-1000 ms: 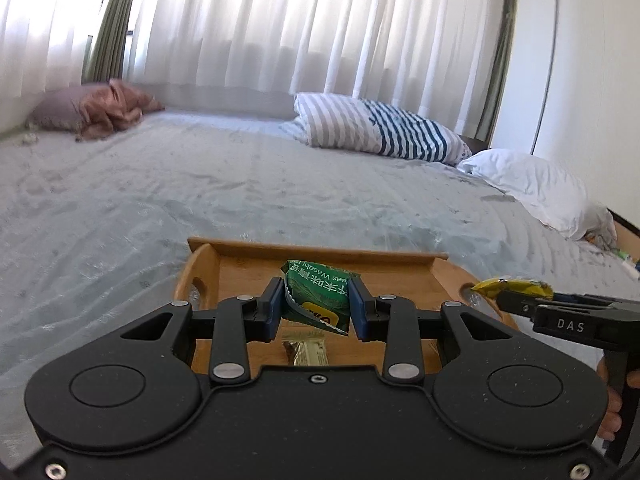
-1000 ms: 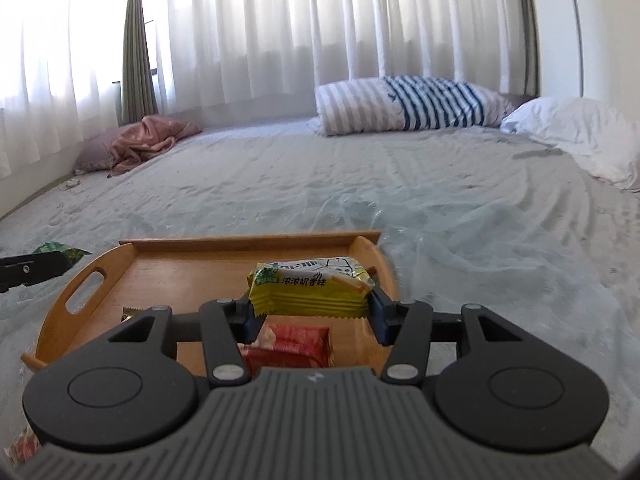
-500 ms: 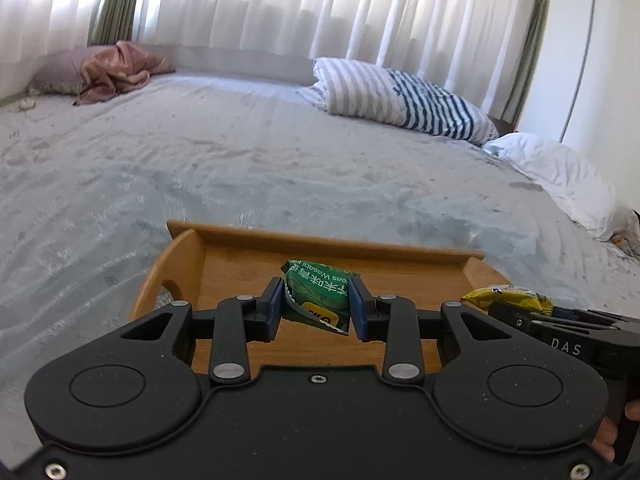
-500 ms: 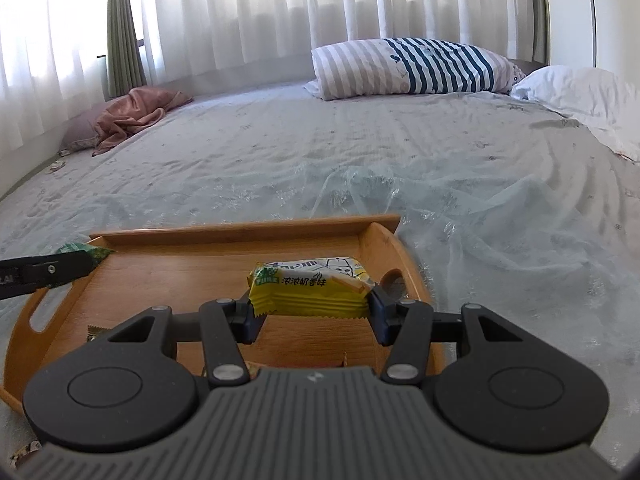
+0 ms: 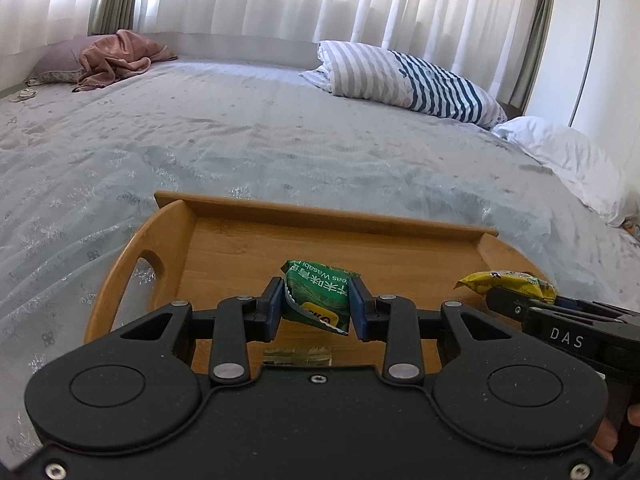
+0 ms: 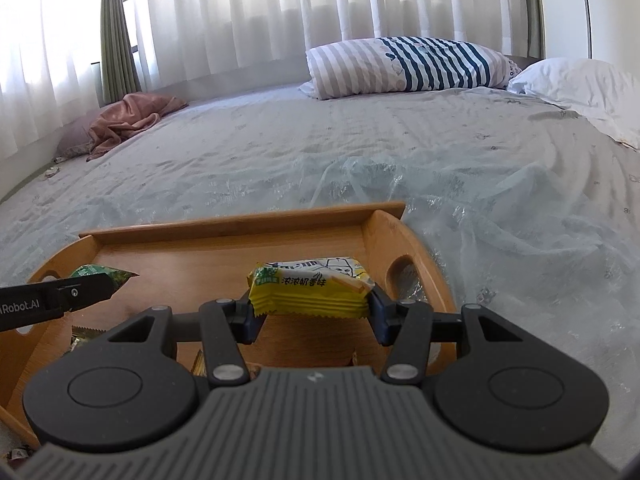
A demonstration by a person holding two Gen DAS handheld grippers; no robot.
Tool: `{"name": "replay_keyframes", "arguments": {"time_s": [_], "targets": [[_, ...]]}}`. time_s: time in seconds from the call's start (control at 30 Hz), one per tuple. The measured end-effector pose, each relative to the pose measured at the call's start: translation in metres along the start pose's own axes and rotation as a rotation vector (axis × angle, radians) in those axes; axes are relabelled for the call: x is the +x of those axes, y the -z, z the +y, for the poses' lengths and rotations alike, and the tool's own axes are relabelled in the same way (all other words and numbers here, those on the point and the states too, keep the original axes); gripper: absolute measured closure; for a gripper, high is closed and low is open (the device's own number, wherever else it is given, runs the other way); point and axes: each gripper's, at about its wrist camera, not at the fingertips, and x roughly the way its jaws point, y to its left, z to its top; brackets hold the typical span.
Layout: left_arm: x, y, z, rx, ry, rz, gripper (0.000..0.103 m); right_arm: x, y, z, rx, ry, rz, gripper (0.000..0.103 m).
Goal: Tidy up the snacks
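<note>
The bed (image 5: 280, 152) carries everything here, under a pale patterned cover with a clear plastic sheet (image 6: 500, 216) spread beneath and to the right of one wooden tray (image 5: 328, 216) near its front edge. Three pillows lie toward the far edge: a striped one (image 6: 404, 64), a white one (image 6: 580, 80) at the far right corner, and a mauve one (image 5: 60, 60) at the far left corner with one pink cloth (image 5: 120, 54) bunched on it.

The step in hand looks like delivery: both pairs of tongs hang over the tray, each clenched on a packet. The left tongs (image 5: 316, 306) grip one green wasabi-pea packet (image 5: 320, 294) above the tray's near-left part. The right tongs (image 6: 310, 308) pinch one yellow wafer packet (image 6: 310, 290) by its ends, above the tray's right half near the handle cut-out.

At least two small wrapped snacks already lie on the tray floor: a greenish-gold one (image 5: 298, 356) just under the left tongs, and another gold wrapper (image 6: 82, 334) by the left rim; further scraps peeking under the right tongs are too hidden to count.

Next, I judge, each packet should be lowered to a bare patch of tray floor and let go, set apart from the snacks already lying there.
</note>
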Motion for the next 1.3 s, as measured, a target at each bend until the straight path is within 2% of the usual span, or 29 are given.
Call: {"name": "replay_keyframes", "arguments": {"time_s": [0.8,0.97,1.0,1.07,1.13,1.3], "targets": [[0.009,0.004,0.003,-0.004,-0.027,0.044,0.07,0.01,0.005,0.004,-0.023,-0.005,0.057,0.044],[0.011,0.003,0.004,-0.009,-0.029,0.057,0.07,0.012,0.003,0.006,-0.048,0.008,0.077,0.038],[0.012,0.003,0.004,-0.012,-0.027,0.062,0.07,0.013,0.002,0.006,-0.05,0.012,0.083,0.032],[0.013,0.002,0.006,-0.025,-0.017,0.074,0.07,0.013,0.001,0.007,-0.052,0.016,0.094,0.031],[0.012,0.001,0.008,-0.041,-0.005,0.078,0.053,0.013,0.0,0.007,-0.055,0.017,0.106,0.027],[0.004,-0.001,0.012,-0.053,0.012,0.077,0.032,0.005,-0.001,0.003,-0.062,-0.001,0.111,0.017]]}}
